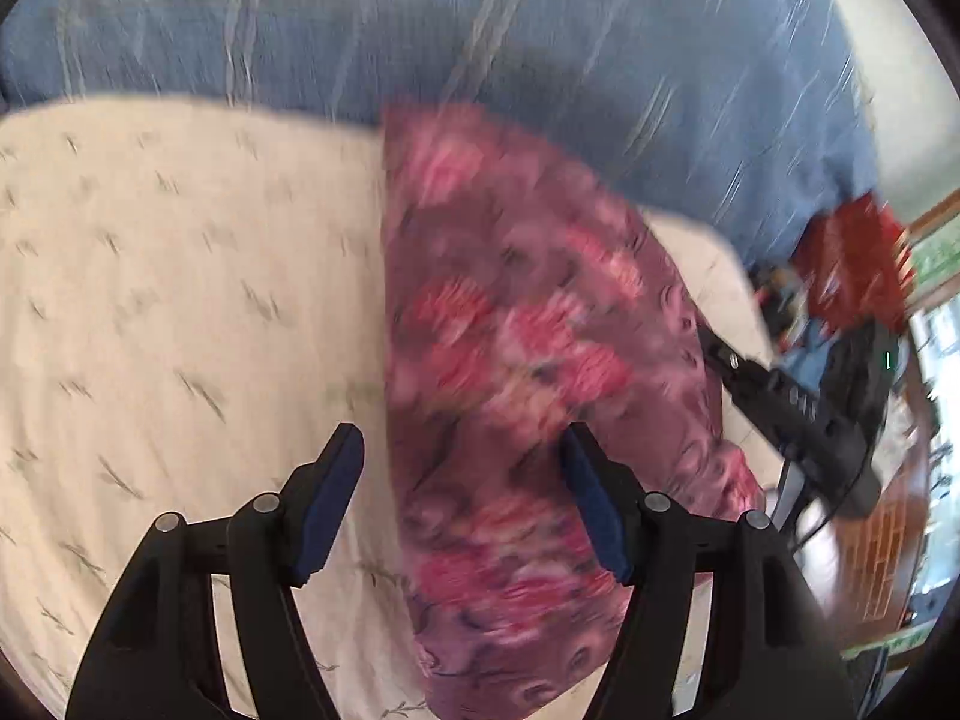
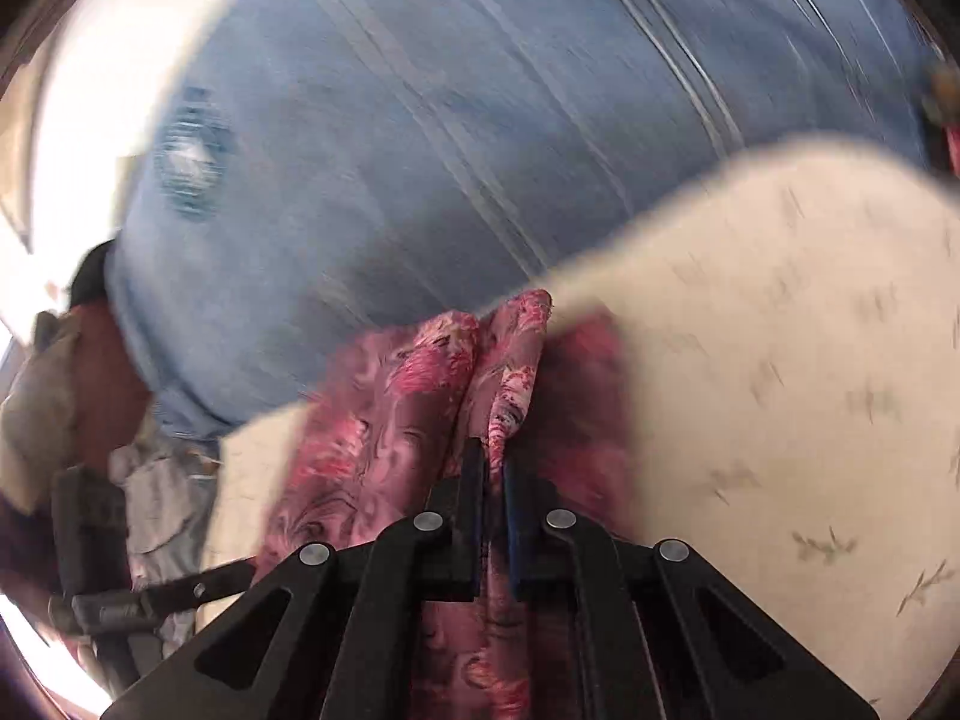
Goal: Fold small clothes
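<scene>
One pink floral cloth [image 1: 516,372] of soft patterned fabric on a cream sprigged sheet [image 1: 180,300], left tongs [image 1: 462,450] spread wide above it, right tongs [image 2: 493,468] clenched on a bunched fold, blue striped cover [image 2: 420,150] beyond

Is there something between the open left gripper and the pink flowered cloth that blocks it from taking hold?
Nothing visible does. The left gripper is open above the pink flowered cloth, with only cloth and the cream sheet seen between its fingers. The right gripper is shut on a fold of the cloth.
</scene>
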The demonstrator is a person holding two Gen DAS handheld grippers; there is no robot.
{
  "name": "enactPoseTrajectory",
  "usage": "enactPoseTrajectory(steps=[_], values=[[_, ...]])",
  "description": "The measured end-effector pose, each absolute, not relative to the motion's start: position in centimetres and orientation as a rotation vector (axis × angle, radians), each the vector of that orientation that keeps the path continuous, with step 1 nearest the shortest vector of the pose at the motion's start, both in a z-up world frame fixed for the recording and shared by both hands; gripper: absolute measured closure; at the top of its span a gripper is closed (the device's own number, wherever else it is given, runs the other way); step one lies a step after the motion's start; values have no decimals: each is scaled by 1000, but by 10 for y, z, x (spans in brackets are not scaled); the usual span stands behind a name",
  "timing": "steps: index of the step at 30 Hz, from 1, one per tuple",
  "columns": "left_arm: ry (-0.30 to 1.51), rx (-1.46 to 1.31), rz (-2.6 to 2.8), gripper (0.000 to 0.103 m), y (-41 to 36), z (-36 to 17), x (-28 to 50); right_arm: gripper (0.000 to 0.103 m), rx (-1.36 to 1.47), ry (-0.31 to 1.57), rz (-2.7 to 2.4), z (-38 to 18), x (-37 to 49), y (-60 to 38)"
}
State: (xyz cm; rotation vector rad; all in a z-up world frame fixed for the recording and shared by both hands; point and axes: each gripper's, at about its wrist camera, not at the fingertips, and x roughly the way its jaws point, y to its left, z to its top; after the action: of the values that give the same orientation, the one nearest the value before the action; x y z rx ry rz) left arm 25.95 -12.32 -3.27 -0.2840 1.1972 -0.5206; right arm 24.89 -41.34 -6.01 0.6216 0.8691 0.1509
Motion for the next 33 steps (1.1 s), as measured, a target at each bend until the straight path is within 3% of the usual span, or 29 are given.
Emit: enactPoseTrajectory(steps=[2,7,10,11,13,15,16,21,25,27,28,31,33], values=[[1208,-249,-521,35,-129,-42,252,96,664,918,129,-75,249,-420],[1186,-254,-537,35,-126,-36,244,86,709,714,152,-37,221,-428],[1186,-260,-530,35,-123,-38,240,53,652,792,229,-32,236,-407],[1185,-262,-527,35,-123,-38,239,52,611,826,216,-35,242,-398],[1186,-266,-523,35,-120,-37,236,53,572,913,212,-51,256,-385],[1179,-260,-522,35,-121,-33,235,86,538,944,231,-60,260,-376],[1162,-252,-524,35,-118,-28,232,99,519,920,267,-55,258,-372],[1122,-224,-519,30,-117,-25,230,99,596,714,266,-16,235,-395],[1171,-195,-508,27,-131,-44,234,99,496,919,122,-60,261,-400],[1163,-183,-506,27,-133,-42,232,98,517,933,126,-68,257,-406],[1153,-178,-512,28,-129,-38,229,91,563,892,137,-62,250,-411],[1144,-185,-522,29,-119,-26,222,85,693,820,220,-45,219,-426],[1131,-194,-532,29,-115,-24,215,69,751,802,280,-41,196,-427]])
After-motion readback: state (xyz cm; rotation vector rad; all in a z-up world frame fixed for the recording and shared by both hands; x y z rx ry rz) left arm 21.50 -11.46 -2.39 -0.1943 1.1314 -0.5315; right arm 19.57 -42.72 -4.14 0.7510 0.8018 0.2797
